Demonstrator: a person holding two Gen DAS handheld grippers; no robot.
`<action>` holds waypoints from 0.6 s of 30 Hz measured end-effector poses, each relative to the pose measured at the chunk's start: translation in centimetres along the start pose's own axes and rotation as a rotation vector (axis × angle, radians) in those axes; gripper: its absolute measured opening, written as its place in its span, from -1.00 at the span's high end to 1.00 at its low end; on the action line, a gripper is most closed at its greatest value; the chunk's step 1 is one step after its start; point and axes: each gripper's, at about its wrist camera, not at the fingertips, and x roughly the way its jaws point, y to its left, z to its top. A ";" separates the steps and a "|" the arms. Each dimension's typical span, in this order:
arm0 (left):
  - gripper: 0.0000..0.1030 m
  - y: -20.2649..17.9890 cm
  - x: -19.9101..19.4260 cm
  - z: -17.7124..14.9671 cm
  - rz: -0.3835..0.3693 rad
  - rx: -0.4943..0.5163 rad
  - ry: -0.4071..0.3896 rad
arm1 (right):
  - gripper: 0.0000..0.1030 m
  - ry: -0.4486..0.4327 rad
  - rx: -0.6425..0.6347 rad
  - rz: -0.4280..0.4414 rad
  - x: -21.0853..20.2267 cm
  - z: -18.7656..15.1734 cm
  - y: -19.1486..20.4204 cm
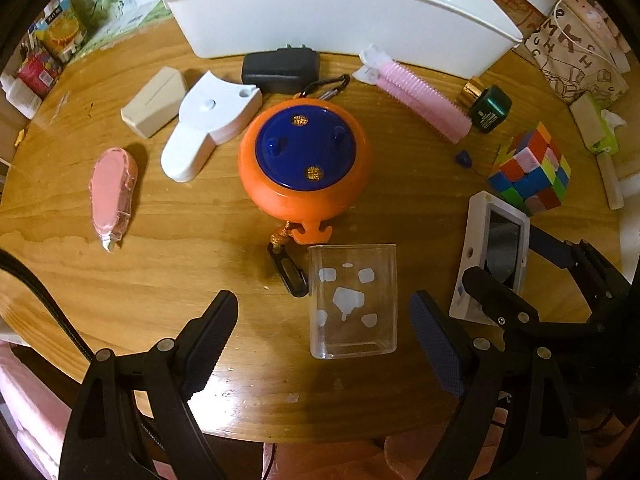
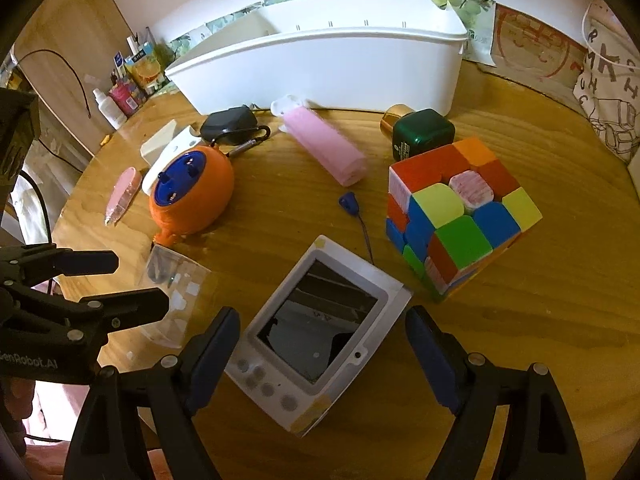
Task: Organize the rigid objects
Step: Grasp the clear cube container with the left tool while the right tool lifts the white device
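Observation:
A clear plastic box (image 1: 353,300) lies on the round wooden table (image 1: 160,248), in the gap of my open left gripper (image 1: 324,344), whose pads stand clear of it on both sides. A white handheld device with a dark screen (image 2: 320,332) lies flat in the gap of my open right gripper (image 2: 324,354); its left edge is close to the left finger (image 2: 218,344). In the left wrist view, the right gripper (image 1: 500,254) straddles that device (image 1: 476,240). In the right wrist view, the left gripper (image 2: 140,284) hovers at the clear box (image 2: 180,296).
A long white bin (image 1: 340,20) stands at the back. In front lie an orange and blue round toy (image 1: 304,156), pink roller (image 1: 424,96), colour cube (image 2: 460,216), green bottle (image 2: 424,132), black adapter (image 1: 280,66), white dispenser (image 1: 208,128), beige block (image 1: 154,100), pink correction tape (image 1: 114,196).

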 end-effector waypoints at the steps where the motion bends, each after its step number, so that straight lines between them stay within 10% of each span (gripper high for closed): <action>1: -0.73 0.2 0.1 0.2 -0.007 -0.004 0.003 | -0.66 0.000 0.002 0.006 0.0 0.0 -0.1; 18: -0.67 0.5 1.3 1.7 -0.045 -0.062 0.067 | -0.51 0.022 -0.034 0.056 0.8 1.3 -1.2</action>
